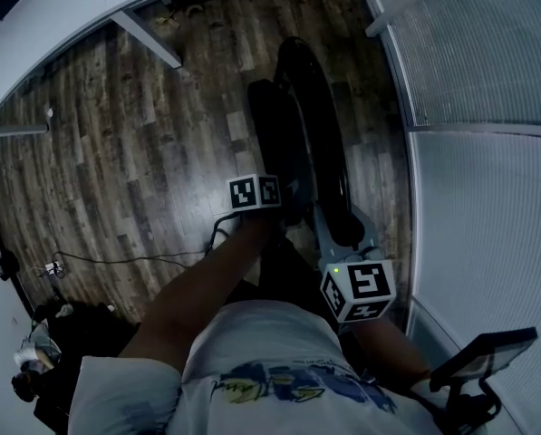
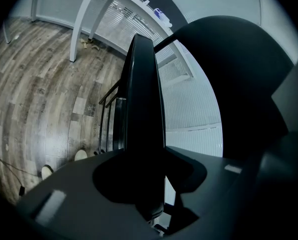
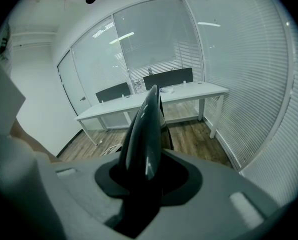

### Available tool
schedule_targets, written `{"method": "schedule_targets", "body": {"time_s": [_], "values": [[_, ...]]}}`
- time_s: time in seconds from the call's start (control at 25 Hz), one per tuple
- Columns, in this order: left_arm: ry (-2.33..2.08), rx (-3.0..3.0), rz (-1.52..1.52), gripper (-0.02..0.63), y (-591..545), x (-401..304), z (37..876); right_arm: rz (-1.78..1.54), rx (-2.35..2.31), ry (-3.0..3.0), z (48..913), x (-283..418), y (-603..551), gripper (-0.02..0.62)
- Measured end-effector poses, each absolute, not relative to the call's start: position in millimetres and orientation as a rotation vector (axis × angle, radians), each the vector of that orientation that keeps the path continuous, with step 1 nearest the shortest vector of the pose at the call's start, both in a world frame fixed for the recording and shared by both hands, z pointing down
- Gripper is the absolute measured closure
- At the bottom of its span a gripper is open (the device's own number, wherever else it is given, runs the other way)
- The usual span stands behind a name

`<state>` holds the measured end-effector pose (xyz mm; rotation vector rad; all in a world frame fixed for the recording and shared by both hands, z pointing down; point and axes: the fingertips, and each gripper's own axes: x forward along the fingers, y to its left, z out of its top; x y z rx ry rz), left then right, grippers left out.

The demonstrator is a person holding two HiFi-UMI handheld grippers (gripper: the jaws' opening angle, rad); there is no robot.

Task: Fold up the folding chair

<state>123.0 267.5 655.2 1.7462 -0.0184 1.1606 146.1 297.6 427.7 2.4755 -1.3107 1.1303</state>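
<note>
So, starting closest in: the person's white shirt (image 1: 261,352) fills the bottom of the head view, with both forearms reaching forward from it. The left gripper (image 1: 288,208) has its jaws clamped on a thin black panel of the folding chair (image 1: 311,107). In the left gripper view that panel sits edge-on right in the gap, with a second, wider black panel looming just to its right. The right gripper (image 1: 341,238) sits a bit nearer the person and further right. Its jaws are closed on a glossy black edge of the same chair, which fills the notch between them.

The chair is straight ahead of the person, beside the frosted glass wall (image 1: 487,198). Its long axis runs from the grippers away and down toward the wood floor (image 1: 143,152). It tilts a little left in the head view, and the two dark panels lie close together, nearly parallel. The thin frame tubes point toward the floor.

Further out there's a cable (image 1: 116,259) on the boards and a white desk (image 3: 153,101) along the far wall.
</note>
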Motion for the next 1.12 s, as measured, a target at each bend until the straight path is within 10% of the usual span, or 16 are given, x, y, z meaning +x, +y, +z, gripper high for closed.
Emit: {"method": "schedule_targets", "body": {"time_s": [1.12], "values": [[-0.049,1.694,1.215,0.463,296,138,642,1.041,2.369,-1.384,418,122,279,0.482]]}}
